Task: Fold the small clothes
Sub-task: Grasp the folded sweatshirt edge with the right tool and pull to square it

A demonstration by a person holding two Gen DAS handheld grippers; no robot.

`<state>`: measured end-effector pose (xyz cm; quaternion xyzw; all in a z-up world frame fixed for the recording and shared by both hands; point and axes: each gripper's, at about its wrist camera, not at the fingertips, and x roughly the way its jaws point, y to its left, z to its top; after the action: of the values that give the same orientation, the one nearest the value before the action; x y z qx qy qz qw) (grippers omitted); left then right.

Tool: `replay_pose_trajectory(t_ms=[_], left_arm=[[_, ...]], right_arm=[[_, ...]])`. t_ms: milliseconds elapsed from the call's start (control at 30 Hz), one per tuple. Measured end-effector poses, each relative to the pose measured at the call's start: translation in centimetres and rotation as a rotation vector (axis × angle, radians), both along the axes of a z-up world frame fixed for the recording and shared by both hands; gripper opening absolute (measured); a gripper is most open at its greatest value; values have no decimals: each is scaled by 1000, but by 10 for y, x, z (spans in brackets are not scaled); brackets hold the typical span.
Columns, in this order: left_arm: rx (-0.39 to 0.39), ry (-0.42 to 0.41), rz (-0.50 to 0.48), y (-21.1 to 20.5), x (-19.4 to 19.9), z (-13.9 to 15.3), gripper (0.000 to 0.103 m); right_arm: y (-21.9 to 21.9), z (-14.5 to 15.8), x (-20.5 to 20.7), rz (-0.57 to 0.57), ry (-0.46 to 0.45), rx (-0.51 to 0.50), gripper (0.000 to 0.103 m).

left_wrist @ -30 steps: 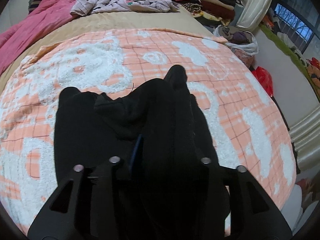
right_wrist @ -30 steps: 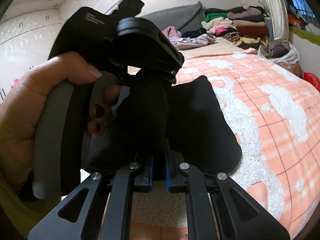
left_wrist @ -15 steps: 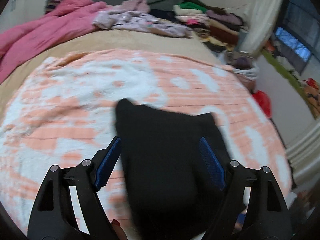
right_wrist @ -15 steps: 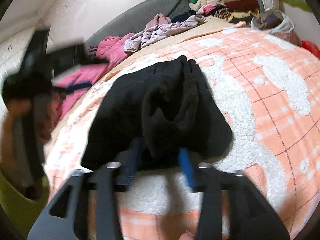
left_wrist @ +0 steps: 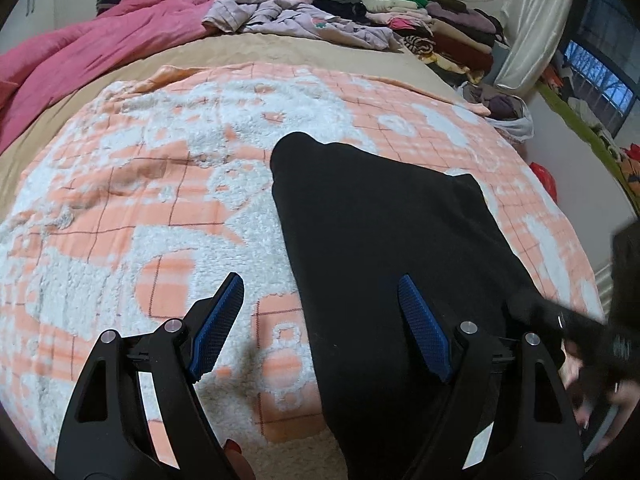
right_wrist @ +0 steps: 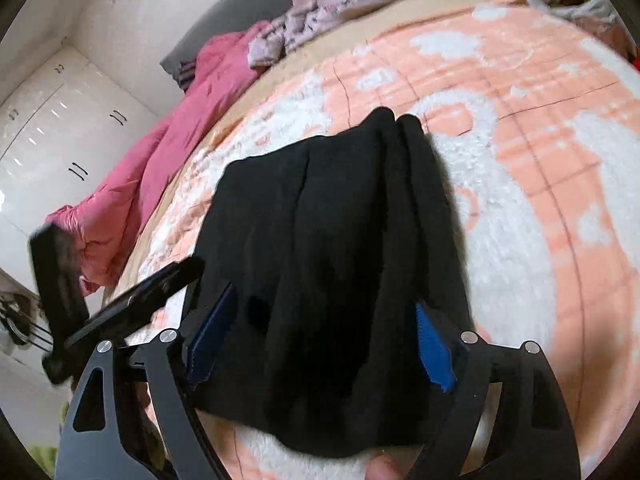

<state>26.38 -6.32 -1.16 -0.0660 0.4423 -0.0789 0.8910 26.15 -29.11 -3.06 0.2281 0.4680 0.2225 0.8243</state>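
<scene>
A black garment [left_wrist: 380, 248] lies folded and flat on the orange-and-white checked blanket [left_wrist: 160, 184]; it also shows in the right wrist view [right_wrist: 328, 240]. My left gripper [left_wrist: 320, 332] is open and empty, hovering over the garment's near left edge. My right gripper [right_wrist: 320, 340] is open above the garment's near end, jaws wide on either side of it, not pinching it. The right gripper also shows at the right edge of the left wrist view [left_wrist: 580, 332], and the left gripper shows at the left of the right wrist view [right_wrist: 120, 308].
A pink quilt [left_wrist: 88, 52] lies at the far left of the bed. Loose pale clothes [left_wrist: 296, 20] and a stack of folded clothes [left_wrist: 432, 28] sit at the far end. A bag of clothes [left_wrist: 504, 112] stands beside the bed on the right.
Both grippers have let go of the black garment and opened. The garment now lies flat and folded on the blanket, and both grippers have drawn back from it.
</scene>
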Motion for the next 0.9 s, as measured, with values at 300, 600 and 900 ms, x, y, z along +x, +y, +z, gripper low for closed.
replay_pose_trajectory(t_ms=[300,600,900], left_arm=[[1,-1,-21,-5,1,-1,72],[-9,-10,-37,-9,0,4,72],[-17,15,-45,-14,1,0,72]], right_arm=[[-1,-9,32,22,37,37,42],[14,22,19,63,-153,-94,22],[7,13,29,47,-149,-212,22]])
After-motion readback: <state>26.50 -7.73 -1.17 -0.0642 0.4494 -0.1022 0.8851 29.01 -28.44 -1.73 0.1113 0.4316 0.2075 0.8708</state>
